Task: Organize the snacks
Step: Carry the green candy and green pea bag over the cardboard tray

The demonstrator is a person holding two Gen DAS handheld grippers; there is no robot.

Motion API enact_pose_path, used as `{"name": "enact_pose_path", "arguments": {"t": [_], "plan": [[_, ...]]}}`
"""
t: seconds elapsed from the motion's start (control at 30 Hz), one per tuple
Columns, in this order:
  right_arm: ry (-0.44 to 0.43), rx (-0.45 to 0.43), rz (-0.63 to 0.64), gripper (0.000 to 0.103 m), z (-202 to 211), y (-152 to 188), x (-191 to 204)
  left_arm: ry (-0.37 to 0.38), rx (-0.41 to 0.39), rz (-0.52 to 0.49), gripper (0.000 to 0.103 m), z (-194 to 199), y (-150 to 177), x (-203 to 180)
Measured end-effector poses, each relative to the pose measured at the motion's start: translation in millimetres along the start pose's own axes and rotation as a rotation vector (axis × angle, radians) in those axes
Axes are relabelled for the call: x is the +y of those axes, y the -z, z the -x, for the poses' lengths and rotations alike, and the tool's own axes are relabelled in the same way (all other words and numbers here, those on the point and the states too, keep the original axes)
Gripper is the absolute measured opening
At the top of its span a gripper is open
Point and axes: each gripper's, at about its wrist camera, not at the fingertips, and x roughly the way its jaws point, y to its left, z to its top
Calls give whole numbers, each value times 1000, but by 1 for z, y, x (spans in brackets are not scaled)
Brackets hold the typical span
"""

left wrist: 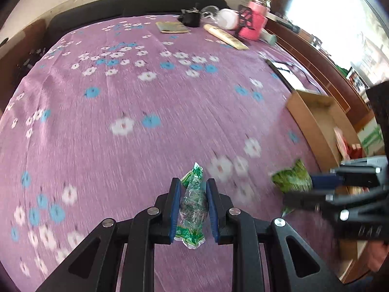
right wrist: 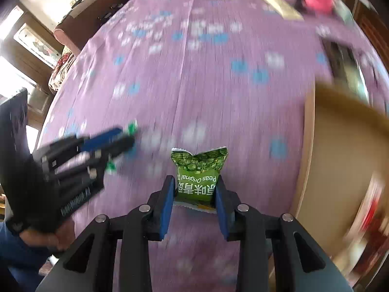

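Note:
My left gripper (left wrist: 193, 185) is shut on a clear green-and-white snack packet (left wrist: 193, 204) and holds it above the purple flowered tablecloth (left wrist: 121, 92). My right gripper (right wrist: 195, 182) is shut on a green peas packet (right wrist: 198, 172). In the left wrist view the right gripper (left wrist: 313, 187) shows at the right with the peas packet (left wrist: 291, 178), next to an open cardboard box (left wrist: 313, 121). In the right wrist view the left gripper (right wrist: 121, 138) shows at the left, and the box (right wrist: 340, 158) stands at the right with blurred red items inside.
At the far end of the table lie a pink container (left wrist: 252, 22), a black object (left wrist: 190, 17), a flat tan booklet (left wrist: 172, 27), a cream tube (left wrist: 226, 36) and a white round thing (left wrist: 228, 18). A dark tablet (left wrist: 287, 73) lies beyond the box.

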Motion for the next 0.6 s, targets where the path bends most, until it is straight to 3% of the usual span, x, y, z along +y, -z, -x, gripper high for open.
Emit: {"name": "enact_pose_path", "arguments": {"t": [0.13,0.33,0.6], "plan": [[8,-18,11,31,9,25,4,45,19,-45,21,6,14,-21],[23,-77,-22,31,27,30,2,73,-9,-129,21,22,18,-48],[9,-126,-50,31,46,36,2,70,-43,-119,21,43,10,-48]]}}
